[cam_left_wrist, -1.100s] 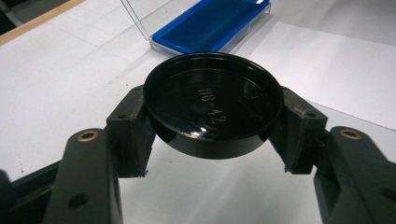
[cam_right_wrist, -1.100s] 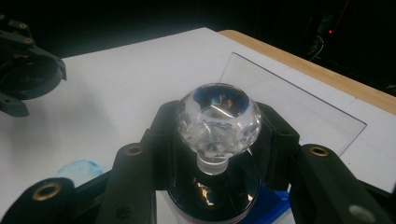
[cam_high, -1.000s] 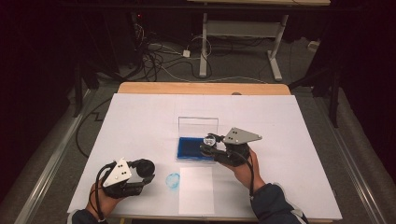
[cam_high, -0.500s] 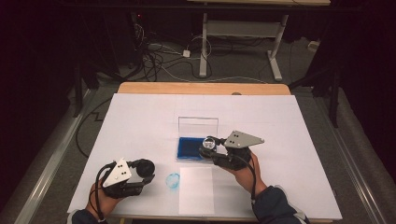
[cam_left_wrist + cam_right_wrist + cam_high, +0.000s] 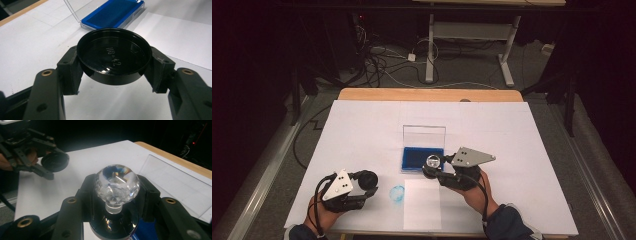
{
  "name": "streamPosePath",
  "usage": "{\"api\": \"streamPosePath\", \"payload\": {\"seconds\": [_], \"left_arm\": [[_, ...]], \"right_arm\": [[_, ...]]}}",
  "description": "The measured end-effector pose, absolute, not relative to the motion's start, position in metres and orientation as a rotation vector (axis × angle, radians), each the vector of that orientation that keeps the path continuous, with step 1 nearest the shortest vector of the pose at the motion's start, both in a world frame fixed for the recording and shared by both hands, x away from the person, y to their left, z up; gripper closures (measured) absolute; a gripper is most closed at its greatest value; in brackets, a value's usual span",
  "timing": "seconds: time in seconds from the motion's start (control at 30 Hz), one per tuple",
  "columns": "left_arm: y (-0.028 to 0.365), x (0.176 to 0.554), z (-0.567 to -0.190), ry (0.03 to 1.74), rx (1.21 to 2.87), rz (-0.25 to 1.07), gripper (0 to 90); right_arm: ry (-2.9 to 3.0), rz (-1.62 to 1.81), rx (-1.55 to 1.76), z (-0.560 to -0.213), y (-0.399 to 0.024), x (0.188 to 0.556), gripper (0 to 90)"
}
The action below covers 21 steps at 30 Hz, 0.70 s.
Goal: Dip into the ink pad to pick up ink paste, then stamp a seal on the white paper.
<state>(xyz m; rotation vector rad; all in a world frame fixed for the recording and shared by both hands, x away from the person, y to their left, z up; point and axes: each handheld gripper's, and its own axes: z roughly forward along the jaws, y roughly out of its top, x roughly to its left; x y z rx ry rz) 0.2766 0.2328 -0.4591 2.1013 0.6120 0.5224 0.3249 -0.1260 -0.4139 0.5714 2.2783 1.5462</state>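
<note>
While the right gripper (image 5: 116, 195) clamps a clear faceted glass knob (image 5: 117, 184) with a black round base over the near edge of the blue ink pad (image 5: 422, 158), its crystal head glints. Near left, the left gripper (image 5: 113, 67) grips a glossy black round cap (image 5: 114, 55), hollow side up, embossed lettering inside.

Glossy black cap (image 5: 114, 56), clear faceted stamp knob (image 5: 117, 184), deep blue ink pad (image 5: 422, 158), white paper sheet (image 5: 422, 204)
</note>
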Motion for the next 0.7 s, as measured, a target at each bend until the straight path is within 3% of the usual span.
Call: {"api": "streamPosePath", "payload": {"seconds": [0.7], "left_arm": [[0.236,0.273,-0.455,0.611,2.084,0.535,36.2]], "right_arm": [[2.434,1.516,0.452,-0.440,-0.102,0.296,56.6]]}}
